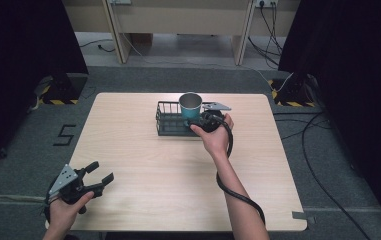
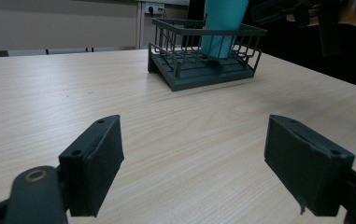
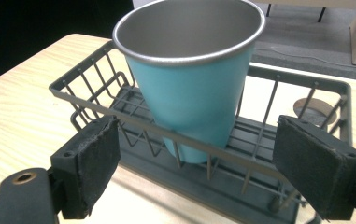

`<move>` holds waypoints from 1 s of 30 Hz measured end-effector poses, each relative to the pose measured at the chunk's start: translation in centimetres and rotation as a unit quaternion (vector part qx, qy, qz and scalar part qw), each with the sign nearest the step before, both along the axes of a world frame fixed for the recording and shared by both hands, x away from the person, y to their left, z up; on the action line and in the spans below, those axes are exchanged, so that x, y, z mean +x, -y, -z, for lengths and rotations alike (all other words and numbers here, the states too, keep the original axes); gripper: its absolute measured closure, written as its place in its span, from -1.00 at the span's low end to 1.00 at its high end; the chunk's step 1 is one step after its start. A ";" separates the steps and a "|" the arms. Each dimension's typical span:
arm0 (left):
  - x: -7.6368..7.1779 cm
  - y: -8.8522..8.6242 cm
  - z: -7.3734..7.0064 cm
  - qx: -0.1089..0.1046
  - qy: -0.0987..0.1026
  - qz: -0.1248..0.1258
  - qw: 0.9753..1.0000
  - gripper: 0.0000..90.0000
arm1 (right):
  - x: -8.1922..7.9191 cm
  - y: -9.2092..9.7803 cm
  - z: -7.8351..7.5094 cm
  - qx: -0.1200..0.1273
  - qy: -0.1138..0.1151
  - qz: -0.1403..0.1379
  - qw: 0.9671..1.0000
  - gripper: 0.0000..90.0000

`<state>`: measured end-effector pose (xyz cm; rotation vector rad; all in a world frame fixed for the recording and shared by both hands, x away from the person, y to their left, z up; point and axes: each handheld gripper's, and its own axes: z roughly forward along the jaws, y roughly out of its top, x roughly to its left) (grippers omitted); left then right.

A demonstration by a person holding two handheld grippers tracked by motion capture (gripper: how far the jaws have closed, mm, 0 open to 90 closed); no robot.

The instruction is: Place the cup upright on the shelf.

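A teal cup [image 1: 190, 105] with a bare metal inside stands upright in the right end of a dark wire basket [image 1: 168, 122] at the back middle of the table. My right gripper [image 1: 201, 121] hangs just in front of the basket, beside the cup. In the right gripper view it [image 3: 206, 163] is open; its black pads [image 3: 94, 161] flank the cup [image 3: 189, 93] across the basket's near wall [image 3: 91, 100], touching nothing. My left gripper [image 1: 103, 171] rests low at the table's front left corner, open and empty [image 2: 199, 163], pointing toward the basket [image 2: 203, 77].
The pale wooden table [image 1: 143, 165] is bare between the basket and the front edge. Black curtains hang on both sides. Cables [image 1: 323, 150] lie on the floor to the right, and the right gripper's thick cable [image 1: 238, 195] trails along the forearm.
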<state>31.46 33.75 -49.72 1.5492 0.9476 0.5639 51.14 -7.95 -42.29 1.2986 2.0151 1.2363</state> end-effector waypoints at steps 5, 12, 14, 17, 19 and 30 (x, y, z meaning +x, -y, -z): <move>0.0 0.0 0.0 0.000 0.000 0.000 1.000 -0.58 | -0.9 0.8 0.1 0.002 0.004 -0.002 1.000 -0.64; 0.0 0.0 0.0 0.001 0.000 -0.001 1.000 -0.58 | -2.1 1.6 0.5 0.006 0.011 -0.005 1.000 -0.63; 0.0 0.0 0.0 0.003 0.000 0.000 1.000 -0.58 | -2.8 2.0 0.6 0.007 0.015 -0.007 1.000 -0.62; 0.0 0.0 0.0 0.003 0.000 0.000 1.000 -0.58 | -3.2 2.3 0.7 0.006 0.019 -0.009 1.000 -0.62; 0.0 0.0 0.0 0.003 0.000 -0.001 1.000 -0.58 | -3.8 2.6 0.9 0.006 0.020 -0.012 1.000 -0.59; 0.0 0.0 0.0 0.005 -0.001 -0.001 1.000 -0.58 | -6.2 4.2 1.5 0.010 0.033 -0.022 0.999 -0.53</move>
